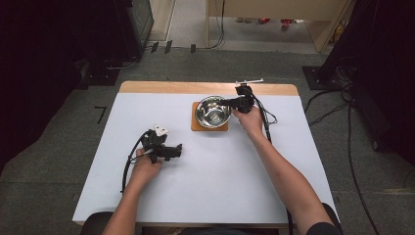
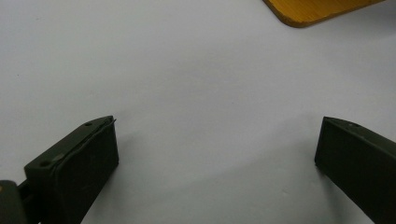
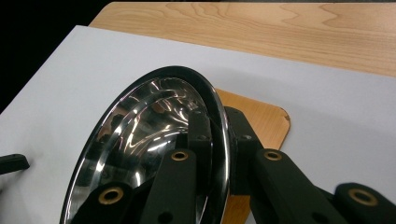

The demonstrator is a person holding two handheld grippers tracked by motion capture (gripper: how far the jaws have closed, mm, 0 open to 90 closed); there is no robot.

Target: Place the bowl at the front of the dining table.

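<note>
The bench (image 1: pixel 205 196) is being left open across its near half, from 3 through 6 to 9 o'clock. Toward 12 o'clock, passage is being blocked by the steel bowl (image 1: pixel 213 111) on its wooden board (image 1: pixel 195 126), the bowl's rim being clamped by the right gripper (image 1: pixel 234 102). The left gripper (image 1: pixel 177 150) is being held at 9 o'clock, jaws parted over bare surface.

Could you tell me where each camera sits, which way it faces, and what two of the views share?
High view: above the person's side, looking forward and down on the table; both forearms, left gripper and right gripper show.
Left gripper view: rides the left gripper, looking along its open jaws over the table to a corner of the board.
Right gripper view: rides the right gripper, its jaws shut on the bowl rim.
Shared: the board appears in all three views; the bowl in the high and right gripper views.
</note>
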